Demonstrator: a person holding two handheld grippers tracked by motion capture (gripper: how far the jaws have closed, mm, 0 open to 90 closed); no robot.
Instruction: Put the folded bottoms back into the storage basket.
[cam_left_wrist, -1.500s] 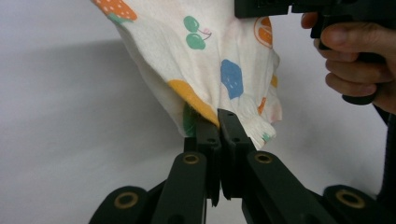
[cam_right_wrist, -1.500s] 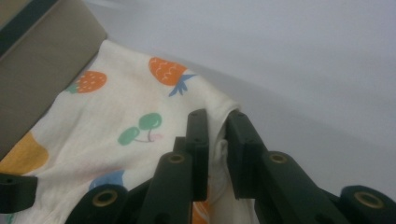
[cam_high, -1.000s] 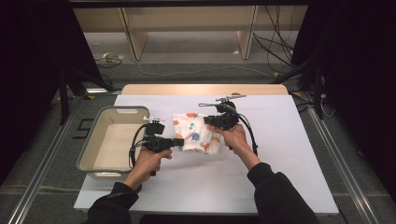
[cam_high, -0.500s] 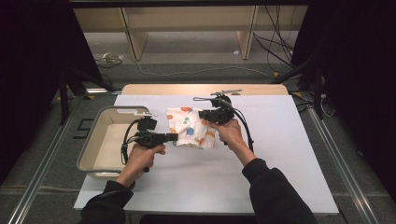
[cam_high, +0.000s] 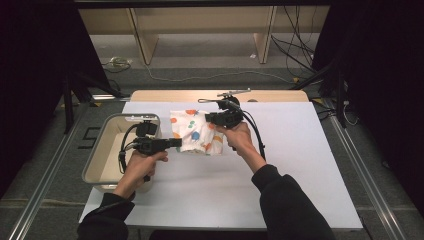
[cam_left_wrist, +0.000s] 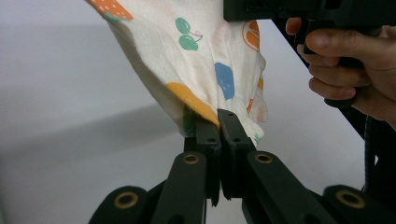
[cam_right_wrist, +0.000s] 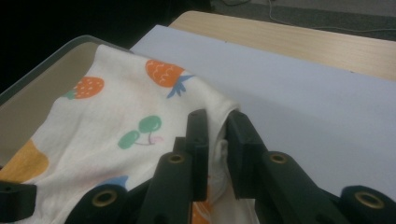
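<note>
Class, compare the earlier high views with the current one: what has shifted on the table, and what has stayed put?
The fruit-print cloth, clamped in both the left gripper and the right gripper, has travelled left and away from the person, lifting toward the beige bin. Both grips stayed shut on it. The bin and the white table cover have not moved.

The white fruit-printed cloth (cam_high: 192, 132) looks soft, matt cotton; the rounded beige plastic bin (cam_high: 97, 160) is smooth; the white table cover (cam_high: 300, 165) matt; jaws matt black plastic.
</note>
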